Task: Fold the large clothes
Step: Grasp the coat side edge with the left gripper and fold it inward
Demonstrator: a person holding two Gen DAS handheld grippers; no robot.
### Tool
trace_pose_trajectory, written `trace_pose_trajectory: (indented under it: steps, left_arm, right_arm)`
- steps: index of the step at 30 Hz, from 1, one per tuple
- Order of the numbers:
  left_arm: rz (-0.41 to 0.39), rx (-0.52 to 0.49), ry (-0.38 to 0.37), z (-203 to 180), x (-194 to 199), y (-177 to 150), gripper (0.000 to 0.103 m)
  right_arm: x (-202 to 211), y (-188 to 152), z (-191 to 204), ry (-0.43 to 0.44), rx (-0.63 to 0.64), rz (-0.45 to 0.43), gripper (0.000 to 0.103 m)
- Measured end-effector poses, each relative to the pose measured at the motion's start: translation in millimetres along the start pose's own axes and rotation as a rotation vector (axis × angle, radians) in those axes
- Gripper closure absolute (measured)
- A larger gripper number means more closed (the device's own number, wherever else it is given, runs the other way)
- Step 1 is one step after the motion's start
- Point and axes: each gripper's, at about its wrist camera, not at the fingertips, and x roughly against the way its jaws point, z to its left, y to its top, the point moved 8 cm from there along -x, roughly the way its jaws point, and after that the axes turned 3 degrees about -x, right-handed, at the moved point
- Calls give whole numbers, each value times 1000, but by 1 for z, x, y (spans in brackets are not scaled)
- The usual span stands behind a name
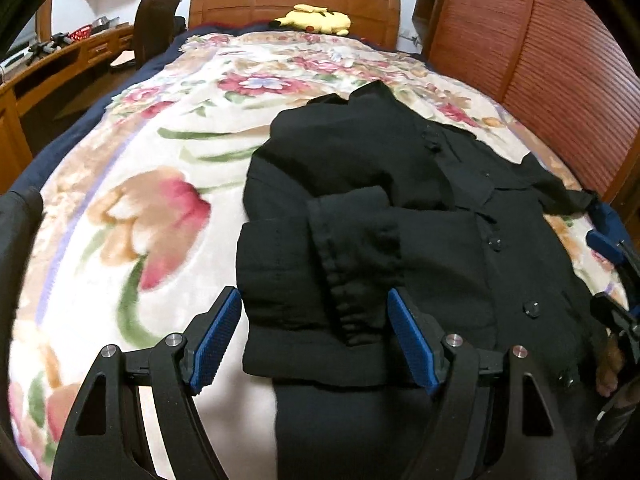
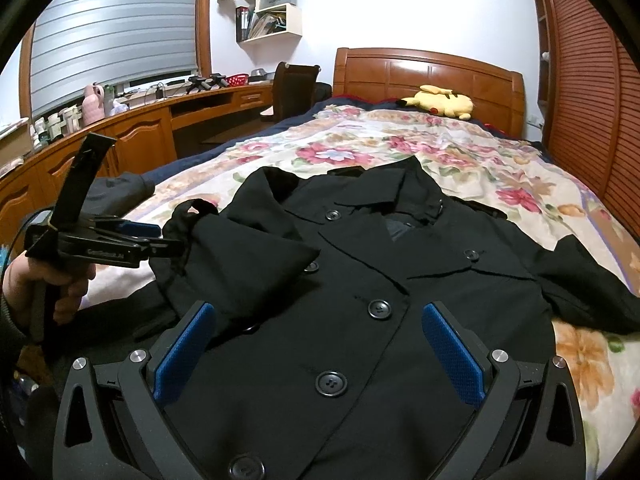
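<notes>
A black double-breasted coat (image 2: pixel 360 264) lies face up on the floral blanket (image 1: pixel 168 168), collar toward the headboard. One sleeve (image 1: pixel 352 256) is folded across its front, and the other sleeve (image 2: pixel 592 296) stretches out to the right. My left gripper (image 1: pixel 316 340) is open above the coat's near left edge and the folded cuff, with fabric below the pads but not pinched. In the right wrist view a hand (image 2: pixel 60 292) holds the left gripper (image 2: pixel 140 236) beside the folded sleeve. My right gripper (image 2: pixel 320 356) hovers open over the buttoned front, and my right gripper (image 1: pixel 606 227) also shows at the frame's right edge.
A yellow plush toy (image 2: pixel 438 105) rests by the wooden headboard (image 2: pixel 428 76). A louvred wooden wardrobe (image 1: pixel 560 60) runs along the bed's right side. A desk (image 2: pixel 140 120) with clutter and a chair (image 2: pixel 294 88) stand to the left. Dark cloth (image 2: pixel 120 188) lies at the bed's left edge.
</notes>
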Motion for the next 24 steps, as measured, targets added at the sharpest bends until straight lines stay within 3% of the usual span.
trace_pose_trajectory:
  steps: [2,4,5,7,12,24]
  left_arm:
    - [-11,-20,-5,-4,2,3,31]
    - [-2,-39,-25,-9,1,5,61]
    - [9,-47,-36,-13,0,5,67]
    - [19,-69,-53,-20,0,7,92]
    - [-33,-134,-61,-48,15,17,99]
    - [-138,-273,-67,-128,43,62,100]
  right_arm:
    - [0,0,0,1,0,-1,0]
    - [1,0,0,-1,2,-2,0]
    - [1,0,0,-1,1,-3,0]
    - [2,0,-2,-2,0,-3,0]
    - [7,0,-11,-16,-15,-14,0]
    - [28,-5,-41,-75,-84,-36,0]
